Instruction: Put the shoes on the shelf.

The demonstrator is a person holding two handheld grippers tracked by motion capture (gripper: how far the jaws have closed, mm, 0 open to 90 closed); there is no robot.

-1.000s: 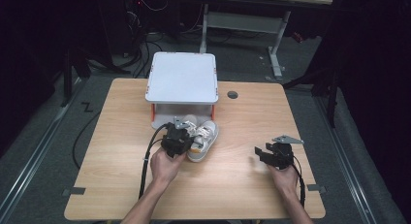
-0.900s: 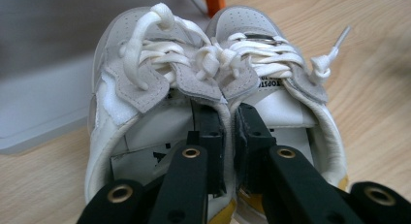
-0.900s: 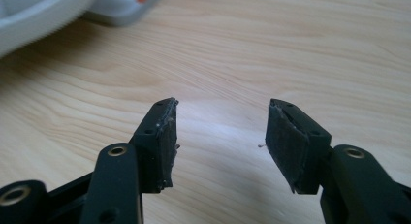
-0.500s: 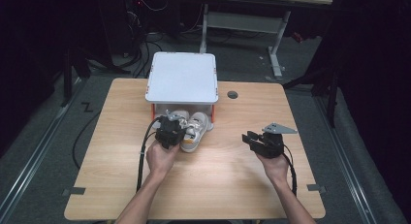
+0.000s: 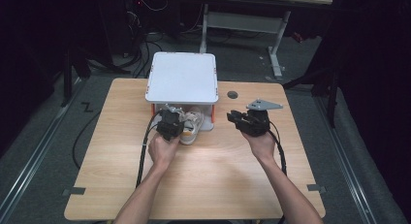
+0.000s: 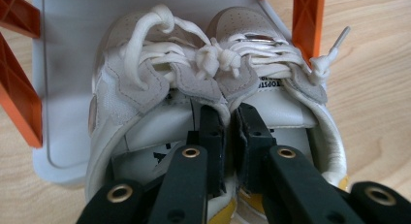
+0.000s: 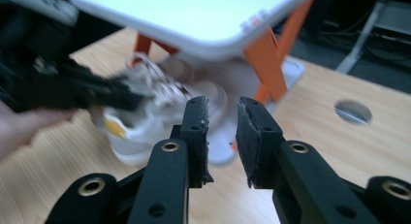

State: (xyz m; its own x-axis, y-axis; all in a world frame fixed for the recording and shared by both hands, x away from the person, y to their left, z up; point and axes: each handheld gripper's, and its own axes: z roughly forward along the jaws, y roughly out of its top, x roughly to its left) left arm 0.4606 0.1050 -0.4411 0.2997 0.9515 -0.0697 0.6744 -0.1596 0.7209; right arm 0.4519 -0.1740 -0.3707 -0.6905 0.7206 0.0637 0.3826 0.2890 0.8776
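A: Why is the left claw [image 6: 225, 136] clenched on the shoes' [image 6: 213, 88] inner collars?
B: To move the pair together; they sit half under the rack [image 5: 182, 78].
A: And the right claw [image 7: 222, 136]?
B: It's been closing on nothing, off beside the rack above the surface [image 5: 218, 180].

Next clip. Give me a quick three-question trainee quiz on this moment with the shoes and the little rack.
1. True or false: the left tongs pinch the inner collars of both white shoes together.
2. Where do the shoes' toes point? A: under the white shelf, between its orange legs; B: toward the person; C: off the table.
3. Is anything between the pads of the right tongs?

Key: 1 true. 2 A. 3 No; the gap between them is bare, though their jaws have just been closing.
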